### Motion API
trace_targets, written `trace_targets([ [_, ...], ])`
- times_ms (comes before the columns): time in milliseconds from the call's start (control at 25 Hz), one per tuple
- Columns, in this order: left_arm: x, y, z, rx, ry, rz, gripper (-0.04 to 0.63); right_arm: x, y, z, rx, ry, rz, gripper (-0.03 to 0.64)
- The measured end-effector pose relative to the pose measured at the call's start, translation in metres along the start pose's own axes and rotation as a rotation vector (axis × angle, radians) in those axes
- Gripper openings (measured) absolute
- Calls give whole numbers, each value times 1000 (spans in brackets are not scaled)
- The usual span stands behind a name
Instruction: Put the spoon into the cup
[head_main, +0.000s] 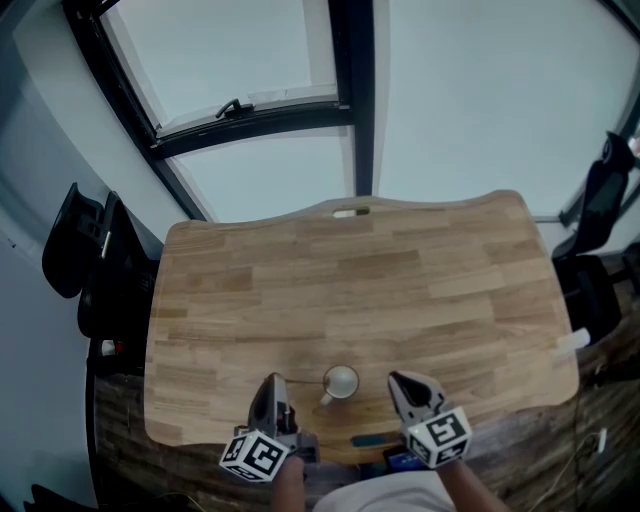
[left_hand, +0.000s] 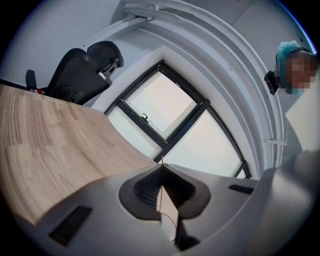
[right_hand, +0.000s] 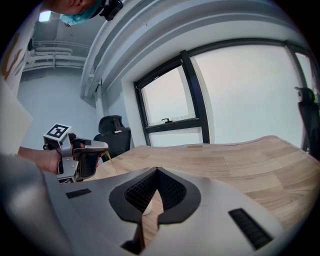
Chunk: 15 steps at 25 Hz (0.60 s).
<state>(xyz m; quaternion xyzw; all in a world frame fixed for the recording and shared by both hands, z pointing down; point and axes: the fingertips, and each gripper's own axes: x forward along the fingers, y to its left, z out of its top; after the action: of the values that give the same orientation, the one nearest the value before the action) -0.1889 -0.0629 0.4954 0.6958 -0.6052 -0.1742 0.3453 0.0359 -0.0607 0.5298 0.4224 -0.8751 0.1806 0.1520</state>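
1. Where the head view looks down, the table (head_main: 350, 270) fills the middle of the frame. It is matt, pale wood jointed in short strips, with rounded corners and a slot in its wavy far edge.
2. The cup (head_main: 340, 382) stands upright on it at lower centre. It is small, round and pale with a dull sheen, and its handle points to the lower left. It sits between my two grippers and touches neither.
3. My left gripper (head_main: 272, 385) is smooth grey plastic with black ribbed pads. It lies just lower left of the cup, and its jaws are pressed together on the spoon (right_hand: 113, 165).
4. The spoon shows only as a thin, straight, golden stem.
   - In the right gripper view it juts from the left gripper's tips at the left of the frame. It slants down to the right above the wood, outside the cup.
   - In the left gripper view it is a hair-thin line between the pads.
   - I cannot make out its bowl.
5. My right gripper (head_main: 400, 382) is of the same make and lies just lower right of the cup. Its tips meet and hold nothing. The slit behind them shows wood and a white bit of the cup.
6. A marker cube (head_main: 255, 455), white with black squares, rides on each gripper at the bottom of the frame.
7. A black metal window frame (head_main: 352, 90) crosses the pale glass in the upper half. A black padded chair (head_main: 85, 250) stands at the left edge.
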Motion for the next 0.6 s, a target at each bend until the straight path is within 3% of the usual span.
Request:
trace_targets([
  [160, 2, -1, -1, -2, 5, 2, 2, 4, -3, 4, 4, -40, -6, -3],
  [600, 5, 5, -6, -9, 15, 13, 2, 5, -5, 3, 13, -18, -15, -3],
])
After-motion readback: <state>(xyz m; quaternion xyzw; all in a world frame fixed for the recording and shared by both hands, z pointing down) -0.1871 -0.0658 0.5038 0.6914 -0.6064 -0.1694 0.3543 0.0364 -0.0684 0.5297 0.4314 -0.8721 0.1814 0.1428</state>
